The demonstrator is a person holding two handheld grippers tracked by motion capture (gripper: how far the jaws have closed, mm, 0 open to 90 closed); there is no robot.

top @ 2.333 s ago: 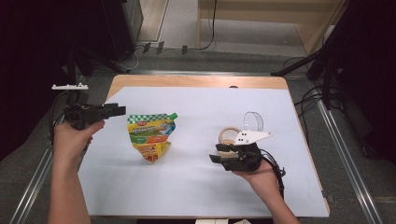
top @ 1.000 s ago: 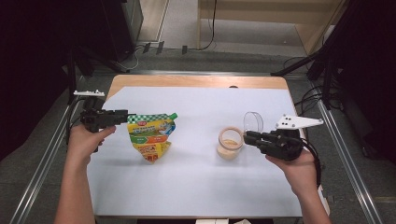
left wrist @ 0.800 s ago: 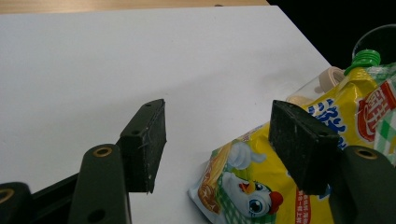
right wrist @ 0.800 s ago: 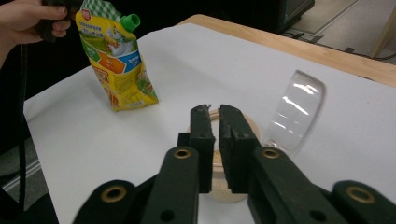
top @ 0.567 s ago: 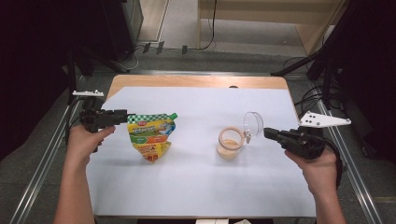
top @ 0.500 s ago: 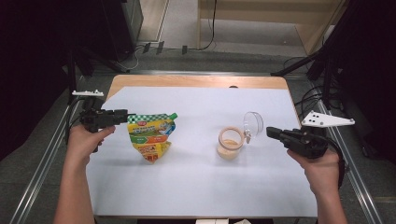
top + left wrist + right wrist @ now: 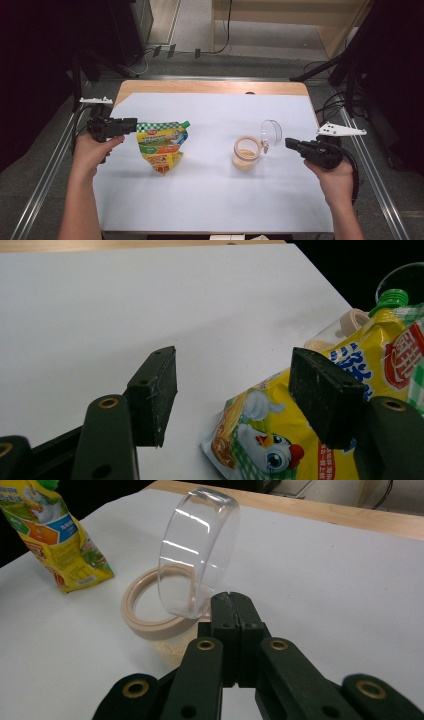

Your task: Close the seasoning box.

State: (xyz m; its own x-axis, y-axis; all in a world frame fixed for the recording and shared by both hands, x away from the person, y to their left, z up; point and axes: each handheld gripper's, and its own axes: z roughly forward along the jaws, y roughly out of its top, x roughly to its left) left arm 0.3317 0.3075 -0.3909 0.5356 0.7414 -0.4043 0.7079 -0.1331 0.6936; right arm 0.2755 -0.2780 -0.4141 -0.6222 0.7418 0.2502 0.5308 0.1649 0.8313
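Since the earlier frames, the right hand-held gripper [image 7: 292, 144] has drawn back from the small clear jar with a tan rim and pale grainy contents [image 7: 246, 154] to the right edge of the white-covered surface [image 7: 210, 200], and its jaws have just been closing with nothing between them. In the right gripper view they stand pressed together, pad against pad, pointing at the jar's clear round hinged lid [image 7: 197, 555]. That lid stands tilted up off the rim, apparently flipped open so the mouth is free to take something in.

The left hand-held gripper [image 7: 131, 125] has kept its place at the left side of the surface. Its jaws are spread, and in the left gripper view one pad lies just over the edge of the yellow and green printed refill pouch with a green screw cap [image 7: 320, 410], the other over bare surface; neither pad presses on it. The pouch lies flat to the left of centre, well apart from the jar, its cap turned towards the jar's side.

My reading is that the jar was opened first so it can receive the pouch's contents, and the left hand waits with jaws wide because the pouch's corner is the natural place to pinch and lift it. The right hand probably stands clear to leave room for that carry.
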